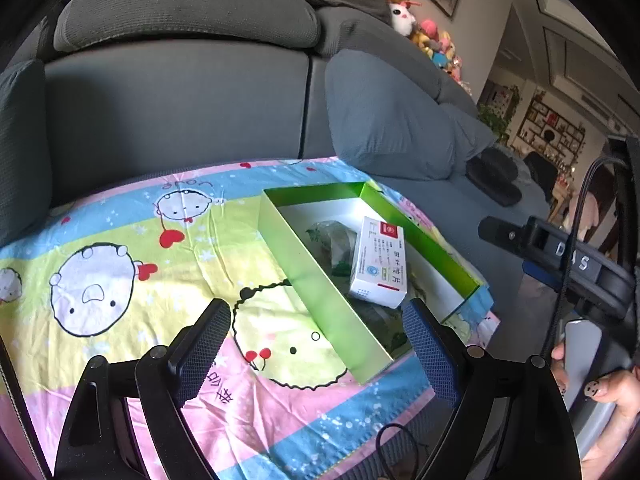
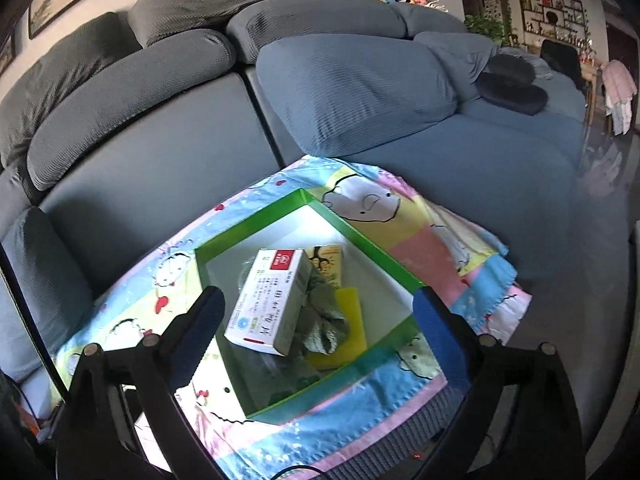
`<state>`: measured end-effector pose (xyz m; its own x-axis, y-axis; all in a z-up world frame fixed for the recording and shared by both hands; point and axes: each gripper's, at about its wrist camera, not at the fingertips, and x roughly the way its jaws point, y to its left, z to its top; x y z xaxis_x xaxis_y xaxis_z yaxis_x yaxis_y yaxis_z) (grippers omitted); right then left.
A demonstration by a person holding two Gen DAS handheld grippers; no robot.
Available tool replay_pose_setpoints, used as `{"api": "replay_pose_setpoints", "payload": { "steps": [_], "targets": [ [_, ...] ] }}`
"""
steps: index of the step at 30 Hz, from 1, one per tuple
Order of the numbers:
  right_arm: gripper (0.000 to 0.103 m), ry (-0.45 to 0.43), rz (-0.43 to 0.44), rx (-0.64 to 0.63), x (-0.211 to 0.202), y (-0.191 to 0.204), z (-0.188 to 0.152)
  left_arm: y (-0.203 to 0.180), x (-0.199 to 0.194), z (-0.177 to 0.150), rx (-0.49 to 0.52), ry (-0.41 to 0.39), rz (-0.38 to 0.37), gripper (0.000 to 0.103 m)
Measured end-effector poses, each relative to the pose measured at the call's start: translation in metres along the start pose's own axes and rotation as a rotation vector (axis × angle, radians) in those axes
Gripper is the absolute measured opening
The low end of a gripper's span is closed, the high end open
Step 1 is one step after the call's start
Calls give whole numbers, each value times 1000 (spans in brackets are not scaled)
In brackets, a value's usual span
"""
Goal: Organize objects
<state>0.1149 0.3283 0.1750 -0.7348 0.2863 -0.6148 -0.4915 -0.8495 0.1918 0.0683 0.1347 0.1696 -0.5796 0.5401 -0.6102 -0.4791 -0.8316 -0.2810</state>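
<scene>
**Over the green box, both tongs empty**

Between my right gripper's (image 2: pixel 318 316) spread fingers sits the white medicine carton (image 2: pixel 268 304), lying tilted inside the green box (image 2: pixel 256 216); the jaws stand wide and clear of it, gripping nothing. My left gripper (image 1: pixel 316 340) is likewise spread wide and empty, its fingers straddling the box's near wall, the right fingertip (image 1: pixel 424 332) over the box's near corner; I can't tell if it touches.

Beyond the left fingers the cartoon blanket (image 1: pixel 120 248) lies bare, giving open room. Past the box's far edge comes the grey sofa (image 2: pixel 160 140).

Under the carton lie a crumpled greenish cloth (image 2: pixel 320 312), a yellow sheet (image 2: pixel 352 320) and a printed packet (image 2: pixel 328 260), each partly hidden. At the left view's right edge the other gripper's body (image 1: pixel 560 252) and a hand (image 1: pixel 612 392) are cut off.
</scene>
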Motion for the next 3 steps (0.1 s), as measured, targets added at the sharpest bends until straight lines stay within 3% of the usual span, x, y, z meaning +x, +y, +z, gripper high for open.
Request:
{"api": "replay_pose_setpoints", "payload": {
  "steps": [3],
  "targets": [
    [95, -18, -14, -9, -7, 3, -2, 6, -2, 0, -19, -1, 0, 88]
  ]
}}
